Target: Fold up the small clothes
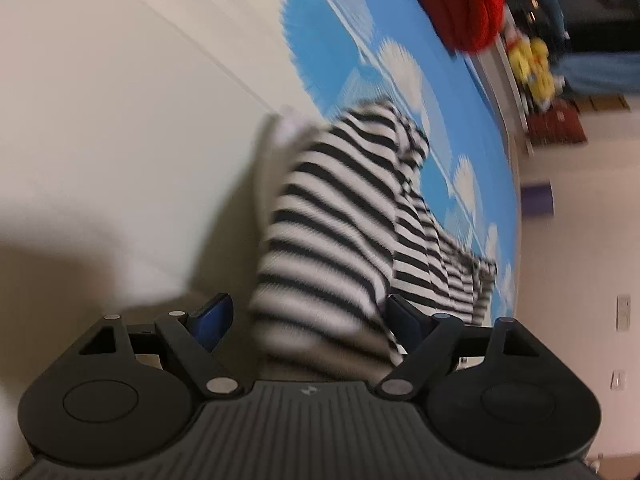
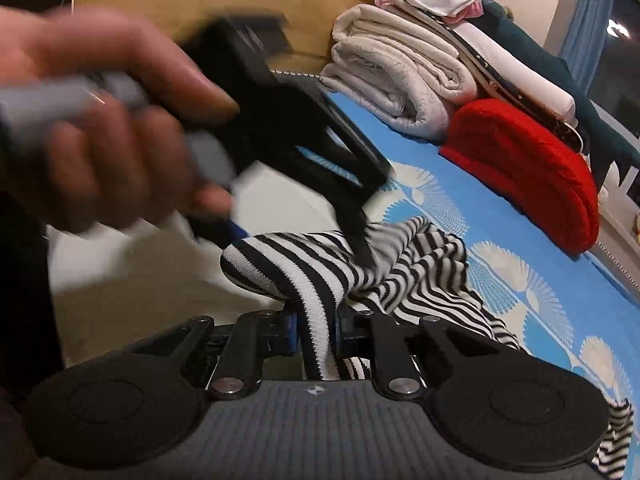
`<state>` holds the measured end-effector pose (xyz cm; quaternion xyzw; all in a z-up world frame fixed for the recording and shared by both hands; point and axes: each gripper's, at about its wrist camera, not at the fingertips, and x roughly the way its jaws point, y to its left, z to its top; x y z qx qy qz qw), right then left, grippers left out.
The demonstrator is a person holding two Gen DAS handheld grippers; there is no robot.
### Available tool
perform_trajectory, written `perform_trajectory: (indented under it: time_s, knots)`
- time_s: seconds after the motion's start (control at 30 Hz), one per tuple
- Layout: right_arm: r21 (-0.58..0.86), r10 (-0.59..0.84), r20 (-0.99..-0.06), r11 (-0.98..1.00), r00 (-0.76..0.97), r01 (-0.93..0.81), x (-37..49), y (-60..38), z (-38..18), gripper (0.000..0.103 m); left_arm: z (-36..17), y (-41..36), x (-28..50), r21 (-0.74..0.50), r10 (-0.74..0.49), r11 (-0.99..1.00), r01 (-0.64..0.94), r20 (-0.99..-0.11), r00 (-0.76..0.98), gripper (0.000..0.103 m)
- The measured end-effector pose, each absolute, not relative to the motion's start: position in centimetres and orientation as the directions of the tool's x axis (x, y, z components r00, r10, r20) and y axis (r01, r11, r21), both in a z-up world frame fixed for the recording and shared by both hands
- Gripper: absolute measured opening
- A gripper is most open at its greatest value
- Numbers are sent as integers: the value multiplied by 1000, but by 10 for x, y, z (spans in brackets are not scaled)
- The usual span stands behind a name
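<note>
On the left of the scene a person's hand grips the handle of the left gripper, which is blurred with motion. Its blue-padded jaws stand spread wide on either side of a raised hump of the striped garment, and the pads do not press on the cloth. This small black-and-white striped knit lies crumpled on the blue bedcover, partly draped from a pale sheet on the near left onto the blue.

In the middle, the right gripper has its jaws pressed close together, pinching a white ribbed edge band of the garment, which hangs up from the bed in a taut fold.

To the far right sit a folded red knit and a stack of folded pale towels.

Risks, as judgements: with only one pinch holding, the lifted edge could slip out of the jaws and the fold collapse. The open left jaws could close on several layers at once, bunching the cloth instead of catching a single corner. A hasty pull could drag the garment toward the red knit.

No brand, label or readable writing shows; only a small unreadable emblem marks each gripper body.
</note>
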<state>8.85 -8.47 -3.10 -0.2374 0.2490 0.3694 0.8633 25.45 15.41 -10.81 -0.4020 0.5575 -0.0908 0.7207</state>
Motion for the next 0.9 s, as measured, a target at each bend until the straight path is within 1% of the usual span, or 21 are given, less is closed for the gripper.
perform_trajectory:
  time_s: [0.07, 0.13, 0.17, 0.2, 0.27, 0.4, 0.47, 0.5, 0.63, 0.73, 0.83, 0.87, 0.9]
  knots:
    - [-212, 531, -609, 607, 589, -766, 85, -93, -28, 16, -117, 142, 264, -681, -590, 665, -306, -730, 344, 86]
    - [-202, 543, -612, 595, 575, -778, 81, -99, -27, 16, -122, 133, 269, -677, -591, 673, -297, -734, 335, 76]
    - [-193, 549, -614, 591, 566, -783, 79, -101, -27, 16, -123, 130, 270, -670, -581, 682, -295, -740, 338, 53]
    - [-182, 555, -619, 588, 556, -788, 78, -102, -27, 16, -124, 130, 270, -663, -568, 688, -297, -746, 348, 24]
    - [-169, 558, -626, 585, 545, -793, 75, -102, -28, 16, -121, 135, 264, -665, -560, 684, -298, -741, 370, 16]
    - [-110, 592, -621, 584, 514, -804, 73, -95, -18, 16, -87, 147, 241, -641, -510, 729, -241, -743, 433, 15]
    - [-90, 634, -590, 563, 500, -822, 66, -87, -3, 16, -65, 155, 228, -581, -445, 783, -223, -774, 451, 15]
    - [-78, 653, -574, 557, 494, -827, 64, -84, 5, 16, -55, 161, 221, -570, -429, 789, -228, -777, 460, 15]
    - [76, 730, -513, 563, 452, -823, 65, -81, 30, 16, -16, 173, 204, -541, -366, 801, -258, -783, 503, 15]
    - [154, 752, -485, 577, 447, -802, 65, -90, 37, 16, 9, 153, 207, -504, -330, 826, -251, -795, 509, 15]
    - [222, 746, -448, 627, 493, -746, 66, -120, 39, 16, 32, 110, 220, -458, -302, 866, -201, -798, 521, 16]
    - [259, 733, -426, 660, 530, -705, 69, -137, 41, 16, 40, 93, 225, -457, -304, 869, -188, -794, 526, 22]
    - [288, 715, -408, 690, 567, -664, 74, -152, 43, 16, 48, 75, 233, -470, -318, 865, -179, -787, 529, 38]
